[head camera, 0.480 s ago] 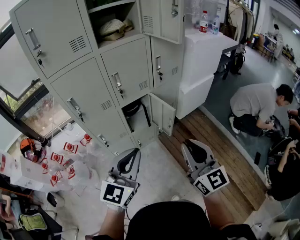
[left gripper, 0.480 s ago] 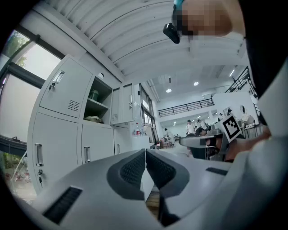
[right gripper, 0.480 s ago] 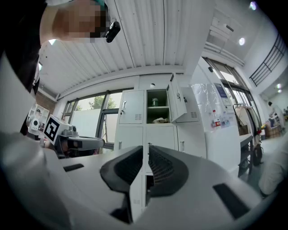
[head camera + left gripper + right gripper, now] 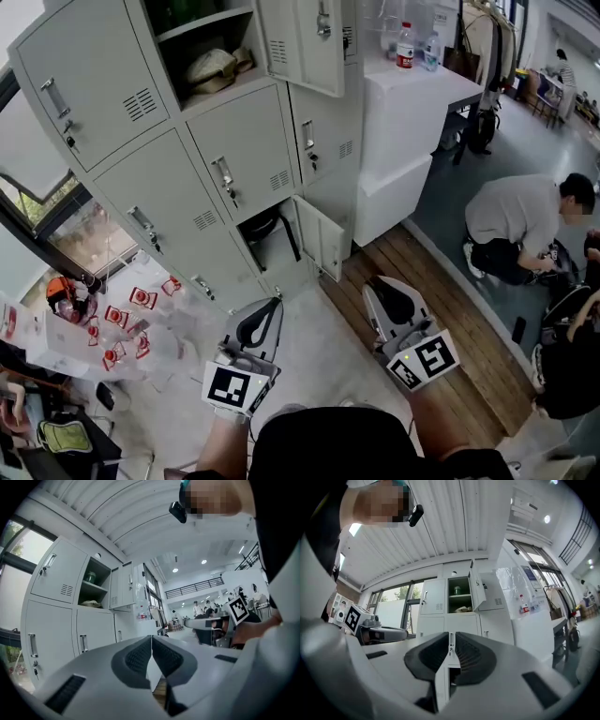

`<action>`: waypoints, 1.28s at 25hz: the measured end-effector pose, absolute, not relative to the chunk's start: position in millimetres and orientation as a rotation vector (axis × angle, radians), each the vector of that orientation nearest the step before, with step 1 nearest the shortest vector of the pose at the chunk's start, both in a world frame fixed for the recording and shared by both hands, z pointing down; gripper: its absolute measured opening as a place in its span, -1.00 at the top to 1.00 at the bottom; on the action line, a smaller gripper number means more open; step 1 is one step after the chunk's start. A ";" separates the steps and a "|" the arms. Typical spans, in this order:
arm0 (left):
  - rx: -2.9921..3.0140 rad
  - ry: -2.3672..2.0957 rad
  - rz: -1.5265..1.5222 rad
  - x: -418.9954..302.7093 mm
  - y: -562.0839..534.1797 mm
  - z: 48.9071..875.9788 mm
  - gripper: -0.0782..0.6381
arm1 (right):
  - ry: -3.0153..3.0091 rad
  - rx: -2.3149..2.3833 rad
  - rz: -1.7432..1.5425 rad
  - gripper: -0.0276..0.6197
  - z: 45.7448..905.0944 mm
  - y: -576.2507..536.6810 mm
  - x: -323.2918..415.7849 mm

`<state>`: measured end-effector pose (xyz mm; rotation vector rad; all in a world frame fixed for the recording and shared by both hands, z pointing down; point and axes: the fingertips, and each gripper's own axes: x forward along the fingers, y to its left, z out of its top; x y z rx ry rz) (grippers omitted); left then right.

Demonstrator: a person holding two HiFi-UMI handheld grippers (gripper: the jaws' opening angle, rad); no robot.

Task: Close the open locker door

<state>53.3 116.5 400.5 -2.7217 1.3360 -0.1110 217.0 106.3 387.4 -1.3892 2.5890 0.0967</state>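
Observation:
A bank of grey lockers stands ahead of me. Two doors hang open. The upper door swings out beside a compartment holding a cream bundle. The bottom door stands ajar beside a compartment with a black bag. My left gripper and right gripper hover side by side, short of the bottom locker and touching nothing. Both are shut and empty. The left gripper view has its jaws meeting. In the right gripper view the shut jaws point at the lockers, with the upper open door above them.
A white cabinet with bottles on top adjoins the lockers on the right. A person crouches on the grey floor at the right. A wooden floor strip runs under my right gripper. Red-and-white packets lie at the left.
The lockers have slid slightly left in the head view as my head turned. Both grippers keep their places and stay shut.

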 end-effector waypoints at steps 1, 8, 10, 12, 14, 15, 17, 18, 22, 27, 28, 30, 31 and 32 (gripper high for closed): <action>-2.715 1.343 -0.114 56.3 112.8 398.8 0.72 | 2.585 -1.381 0.111 0.73 383.6 102.0 220.6; -2.676 1.359 -0.009 53.6 68.7 386.4 0.72 | 2.531 -1.387 0.198 0.73 359.8 62.3 228.7; -2.670 1.340 0.038 46.6 49.3 379.7 0.72 | 2.530 -1.401 0.218 0.73 357.7 45.1 221.0; -2.681 1.326 0.032 34.1 26.6 381.3 0.72 | 2.526 -1.422 0.238 0.73 355.7 25.2 209.4; -2.706 1.302 0.001 21.2 0.3 386.5 0.72 | 2.506 -1.451 0.250 0.73 352.3 3.3 197.2; -2.719 1.283 -0.003 15.6 -12.6 387.3 0.72 | 2.494 -1.468 0.251 0.73 350.9 -7.7 190.7; -2.745 1.244 0.012 4.4 -36.2 386.0 0.72 | 2.476 -1.499 0.248 0.73 349.1 -29.7 176.5; -2.756 1.218 0.021 -0.8 -47.9 384.1 0.72 | 2.465 -1.515 0.249 0.73 347.4 -40.6 169.6; -2.761 1.091 0.031 -15.8 -92.5 369.4 0.72 | 2.393 -1.585 0.295 0.73 332.0 -79.9 151.7; -2.754 0.980 0.040 -30.0 -135.3 353.8 0.72 | 2.281 -1.655 0.344 0.73 308.3 -118.7 149.2; -2.758 0.963 0.018 -31.7 -141.7 354.2 0.72 | 2.260 -1.667 0.346 0.73 303.5 -124.8 151.3; -2.763 0.927 -0.009 -32.4 -151.6 353.5 0.72 | 2.218 -1.692 0.331 0.73 295.5 -134.1 159.9; -2.766 0.911 -0.016 -31.6 -156.1 352.9 0.72 | 2.192 -1.703 0.321 0.73 291.2 -137.5 166.6; -2.770 0.897 -0.020 -30.1 -160.8 352.4 0.72 | 2.167 -1.712 0.314 0.73 286.4 -140.6 174.5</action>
